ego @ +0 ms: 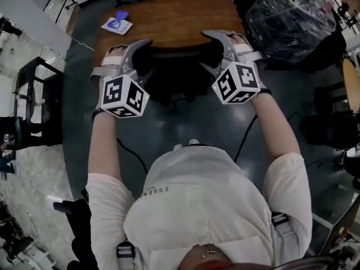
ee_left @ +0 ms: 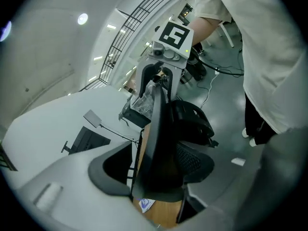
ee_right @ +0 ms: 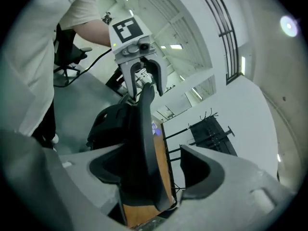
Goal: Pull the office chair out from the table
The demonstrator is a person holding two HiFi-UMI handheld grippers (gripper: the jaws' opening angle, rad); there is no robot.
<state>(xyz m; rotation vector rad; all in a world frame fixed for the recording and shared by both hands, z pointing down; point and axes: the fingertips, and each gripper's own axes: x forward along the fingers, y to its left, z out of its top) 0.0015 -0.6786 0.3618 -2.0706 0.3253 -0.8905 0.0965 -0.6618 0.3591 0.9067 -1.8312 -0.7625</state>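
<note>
My left gripper [ego: 143,58] and right gripper [ego: 209,52] straddle opposite ends of the office chair [ego: 175,75] backrest. The table [ego: 169,21] lies just beyond, with a card [ego: 117,24] on its left.

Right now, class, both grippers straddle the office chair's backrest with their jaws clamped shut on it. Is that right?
Not quite. The left gripper and right gripper do straddle the office chair's backrest, but their jaws stand open, with gaps beside it, as both gripper views show.

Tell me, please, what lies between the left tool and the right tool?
The chair backrest runs from the left tool to the right tool, with the wooden table just beyond; the head view shows this.
</note>
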